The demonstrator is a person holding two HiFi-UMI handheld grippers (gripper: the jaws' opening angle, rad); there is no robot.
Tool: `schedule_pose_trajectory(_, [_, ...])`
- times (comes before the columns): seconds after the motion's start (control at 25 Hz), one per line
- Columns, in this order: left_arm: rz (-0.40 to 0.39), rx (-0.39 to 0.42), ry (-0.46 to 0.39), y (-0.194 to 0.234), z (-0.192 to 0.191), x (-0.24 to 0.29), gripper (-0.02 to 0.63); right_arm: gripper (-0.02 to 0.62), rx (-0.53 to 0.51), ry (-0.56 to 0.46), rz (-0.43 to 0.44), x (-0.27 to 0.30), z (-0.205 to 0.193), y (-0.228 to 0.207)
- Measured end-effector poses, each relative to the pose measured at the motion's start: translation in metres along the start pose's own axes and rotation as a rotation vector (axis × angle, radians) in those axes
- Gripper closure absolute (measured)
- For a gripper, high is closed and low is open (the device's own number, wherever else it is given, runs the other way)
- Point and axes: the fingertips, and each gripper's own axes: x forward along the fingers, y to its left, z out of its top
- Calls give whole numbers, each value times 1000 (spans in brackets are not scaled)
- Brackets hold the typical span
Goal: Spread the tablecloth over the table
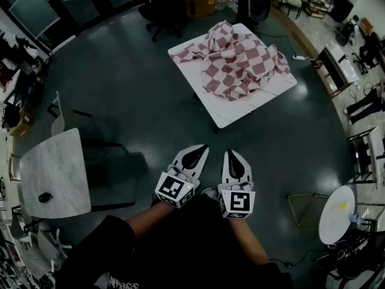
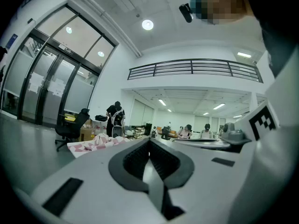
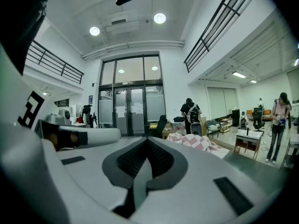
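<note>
Left gripper (image 1: 203,149): jaws seen closed, nothing held, at 6 o'clock in the head view.
Right gripper (image 1: 231,154): closed and empty too, just beside it.
Tablecloth (image 1: 237,59): heaped on the table (image 1: 237,110) at 12 o'clock, well apart; seemingly red-checked.

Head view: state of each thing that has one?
Red-and-white checked tablecloth: crumpled in a heap, not spread.
White square table: partly bare, cloth heaped on it.
Left claw: shut, empty.
Right claw: shut, empty.
</note>
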Motion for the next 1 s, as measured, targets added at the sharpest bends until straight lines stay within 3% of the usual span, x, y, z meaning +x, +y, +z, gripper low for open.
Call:
schedule_pose_trajectory(0.44, [11,-28,6,44,-8,5,589,578,40,-6,46,48,-10,8])
schedule_pose_trajectory(0.6, [50,-48,23,88,-13,8,589,578,32,49,54,77,-24,22])
schedule_pose_trajectory(1.0, [-7,-92,18,220,4,55,589,578,0,116,9,210,-18,35])
